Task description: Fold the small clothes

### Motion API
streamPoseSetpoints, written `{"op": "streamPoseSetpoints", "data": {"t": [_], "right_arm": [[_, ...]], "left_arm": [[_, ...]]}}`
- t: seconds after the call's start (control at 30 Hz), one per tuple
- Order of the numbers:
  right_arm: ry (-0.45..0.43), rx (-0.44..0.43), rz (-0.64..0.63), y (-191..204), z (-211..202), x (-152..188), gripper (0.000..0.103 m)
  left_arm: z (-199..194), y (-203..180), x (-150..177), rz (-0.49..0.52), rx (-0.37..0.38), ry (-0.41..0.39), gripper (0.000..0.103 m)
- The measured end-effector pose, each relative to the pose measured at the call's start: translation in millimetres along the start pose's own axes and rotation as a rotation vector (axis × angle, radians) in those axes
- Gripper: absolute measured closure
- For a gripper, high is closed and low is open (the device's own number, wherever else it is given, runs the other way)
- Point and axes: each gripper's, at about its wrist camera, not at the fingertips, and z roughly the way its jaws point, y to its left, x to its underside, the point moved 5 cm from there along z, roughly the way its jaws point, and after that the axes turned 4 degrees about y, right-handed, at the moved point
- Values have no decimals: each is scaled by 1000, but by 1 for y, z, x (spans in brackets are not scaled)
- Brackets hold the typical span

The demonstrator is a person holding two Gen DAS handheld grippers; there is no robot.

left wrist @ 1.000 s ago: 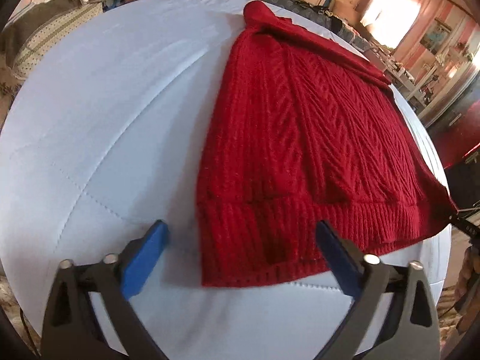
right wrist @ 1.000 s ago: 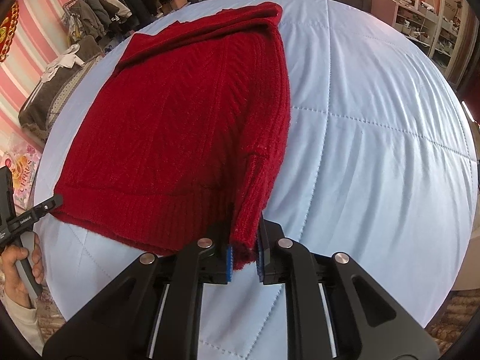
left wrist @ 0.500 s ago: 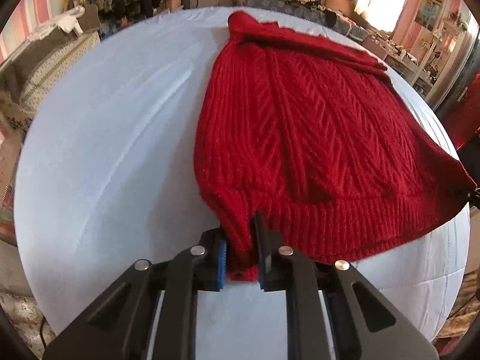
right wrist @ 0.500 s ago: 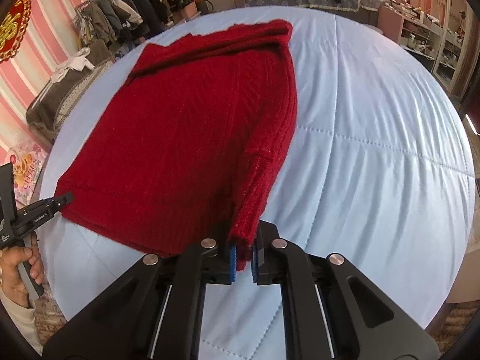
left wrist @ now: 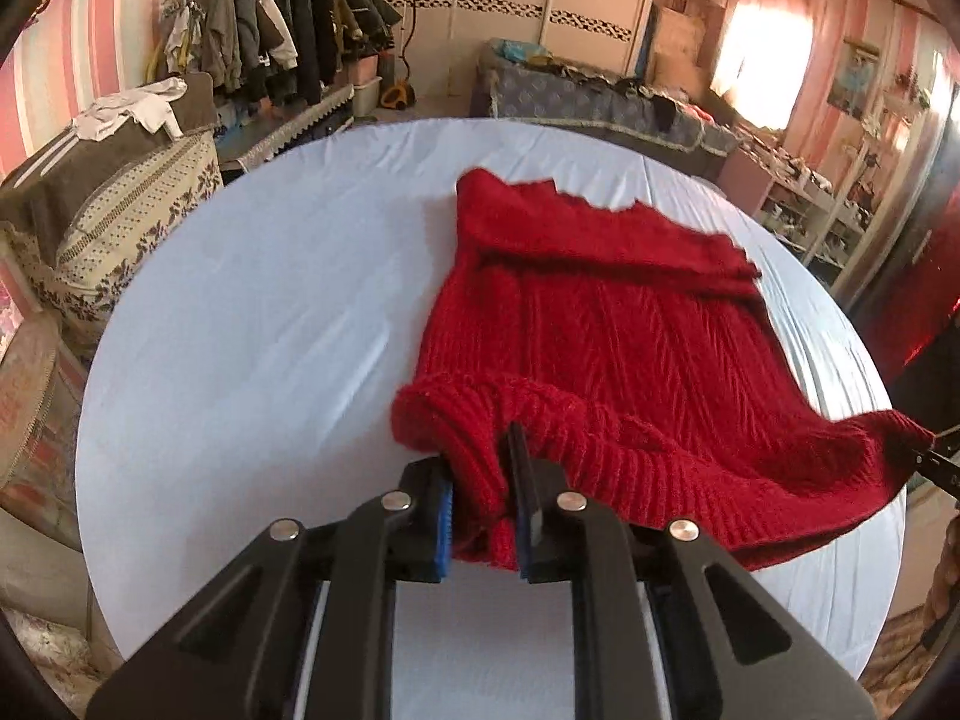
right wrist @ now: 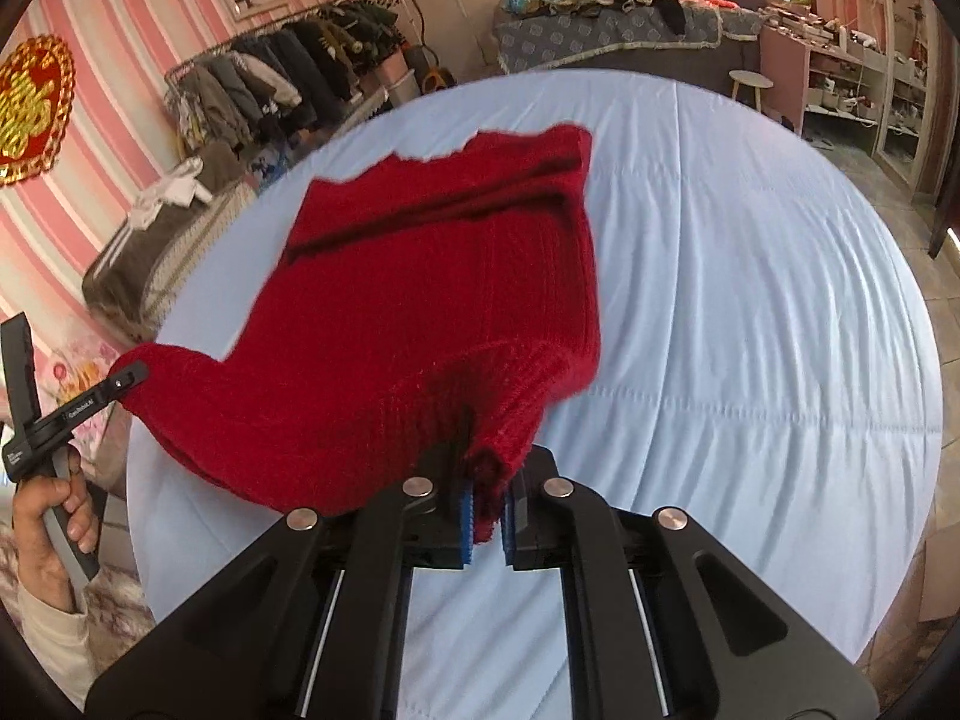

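Note:
A red knitted sweater (left wrist: 612, 336) lies on a light blue quilted surface (left wrist: 270, 312), its far end flat and its ribbed hem raised. My left gripper (left wrist: 483, 516) is shut on the hem's left corner and holds it above the surface. My right gripper (right wrist: 486, 519) is shut on the hem's right corner, also lifted; the sweater (right wrist: 432, 312) hangs between the two. The left gripper also shows at the left edge of the right wrist view (right wrist: 120, 384), and the right gripper's tip shows at the right edge of the left wrist view (left wrist: 933, 462).
A pile of cushions and folded cloth (left wrist: 114, 180) sits beyond the left edge. A clothes rack (left wrist: 276, 42) stands at the back left, a daybed (left wrist: 600, 96) at the back, shelves (left wrist: 828, 210) on the right. Bare blue surface (right wrist: 750, 300) spreads right of the sweater.
My left gripper went from open around the hem to shut on its left corner. Both grippers have since lifted the hem off the surface, and the sweater's near end now hangs raised.

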Motion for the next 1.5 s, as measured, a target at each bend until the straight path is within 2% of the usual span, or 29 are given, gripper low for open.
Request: {"op": "streamPoseSetpoints", "data": {"t": [0.17,0.33,0.73,0.93,1.23,1.33,1.5], "right_arm": [[-34,-20,16,-3,-1,-36,96],[-39,-11,31,-9,14,-80,96],[-18,20,58,-26,85,-187,96],[19,40,75,-46,132,-222,96],[60,39,101,-67,186,-258,95],[54,27,133,-74,201,-269,91],[41,7,167,-80,215,-281,81]], "left_arm": [[13,-3,-39,-6,-16,-20,88],[34,0,-86,-37,-34,-38,88],[114,3,-181,-50,-95,-36,88],[161,2,-219,-67,-110,-25,88],[227,5,-247,-87,-144,26,87],[246,9,-254,-97,-163,37,84],[269,16,-263,-132,-164,53,70]]}}
